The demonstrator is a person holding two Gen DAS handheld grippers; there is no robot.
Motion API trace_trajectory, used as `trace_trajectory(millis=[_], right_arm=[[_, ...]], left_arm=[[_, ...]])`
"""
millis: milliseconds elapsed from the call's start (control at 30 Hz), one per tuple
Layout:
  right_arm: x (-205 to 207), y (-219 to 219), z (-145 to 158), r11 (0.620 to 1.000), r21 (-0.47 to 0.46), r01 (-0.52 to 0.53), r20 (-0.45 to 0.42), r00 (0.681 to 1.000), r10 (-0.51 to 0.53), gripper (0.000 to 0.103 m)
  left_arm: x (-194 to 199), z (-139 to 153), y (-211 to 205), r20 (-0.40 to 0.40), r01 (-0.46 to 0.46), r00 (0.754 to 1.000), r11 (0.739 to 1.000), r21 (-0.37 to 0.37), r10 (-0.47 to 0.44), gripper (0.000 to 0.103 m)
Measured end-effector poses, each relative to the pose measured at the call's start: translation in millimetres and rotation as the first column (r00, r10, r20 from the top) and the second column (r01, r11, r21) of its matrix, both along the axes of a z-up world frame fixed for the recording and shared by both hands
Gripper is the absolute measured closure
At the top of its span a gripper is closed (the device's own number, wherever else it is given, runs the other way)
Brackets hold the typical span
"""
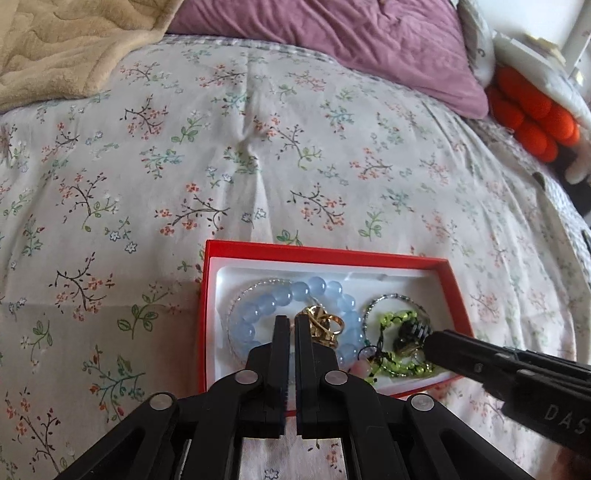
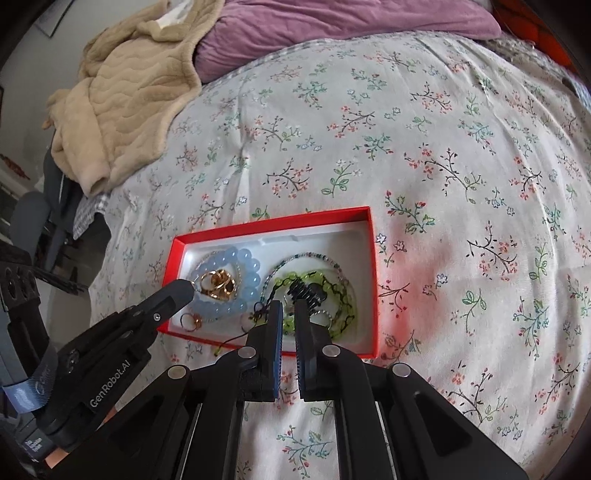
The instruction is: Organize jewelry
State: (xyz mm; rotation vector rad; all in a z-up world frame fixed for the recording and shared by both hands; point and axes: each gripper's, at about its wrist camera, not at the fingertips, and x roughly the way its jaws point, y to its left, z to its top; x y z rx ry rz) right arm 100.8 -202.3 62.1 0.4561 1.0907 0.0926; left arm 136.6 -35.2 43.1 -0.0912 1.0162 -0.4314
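Your left gripper (image 1: 291, 323): fingers drawn together, nothing seen between them, tips poised over the gold pieces in the box. In the right wrist view the same gripper (image 2: 181, 290) entered from the lower left, its tip at the edge of the blue bracelet.

Your right gripper (image 2: 289, 308): fingers all but closed, a narrow gap left, with no item visibly clamped; tips stood over the green beads beside a black spring-like piece (image 2: 301, 291). From the left wrist view it (image 1: 430, 341) came in from the right, its tip at the same dark piece.

Red box (image 1: 325, 253), open, white-lined, lay on the bed with its contents as follows:
- Blue bead bracelet (image 1: 295, 291), large translucent beads, left part of the tray.
- Thin clear-bead ring (image 1: 251, 286) under and around the blue bracelet.
- Gold rings (image 2: 218, 284), a small cluster, lying inside the blue bracelet's loop.
- Two further small rings (image 2: 190, 321) at the near left corner of the tray.
- Green bead strand (image 2: 314, 277) on black cord, right part of the tray.
- Fine multicoloured bead bracelet (image 2: 310, 256) circling the green strand.

Bed: floral quilt (image 1: 258, 166), white with small sprigs, carried the box. Purple pillow (image 1: 351, 33) at the far end; beige fleece blanket (image 2: 122, 96) heaped at the far left. Orange object (image 1: 532, 122) at the far right edge, kind not discernible.
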Motion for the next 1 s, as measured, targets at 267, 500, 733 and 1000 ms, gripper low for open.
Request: trace_trajectory(millis=[267, 500, 733, 1000], right_arm=[[-10.2, -9.6, 12.9, 1.000, 0.019, -0.008, 0.030, 1.000, 0.007, 0.070], [-32.5, -16.3, 25.4, 1.000, -0.028, -0.007, 0.042, 0.999, 0.008, 0.061], [-60.7, -16.0, 25.7, 0.993, -0.116, -0.014, 0.022, 1.000, 0.017, 0.045], [-95.8, -8.9, 15.9, 0.973, -0.233, -0.001, -0.024, 1.000, -0.004, 0.032]], left_arm=[[-7.7, 7.5, 3.6, 0.002, -0.005, 1.000, 1.000, 0.027, 0.005, 0.079], [-30.1, 20.9, 15.1, 0.002, 0.012, 1.000, 0.999, 0.038, -0.012, 0.051], [-61.5, 17.6, 21.3, -0.009, 0.012, 1.000, 0.995, 0.103, -0.012, 0.025], [-95.5, 14.3, 23.8, 0.017, -0.033, 0.999, 0.980, 0.198, 0.031, 0.003]])
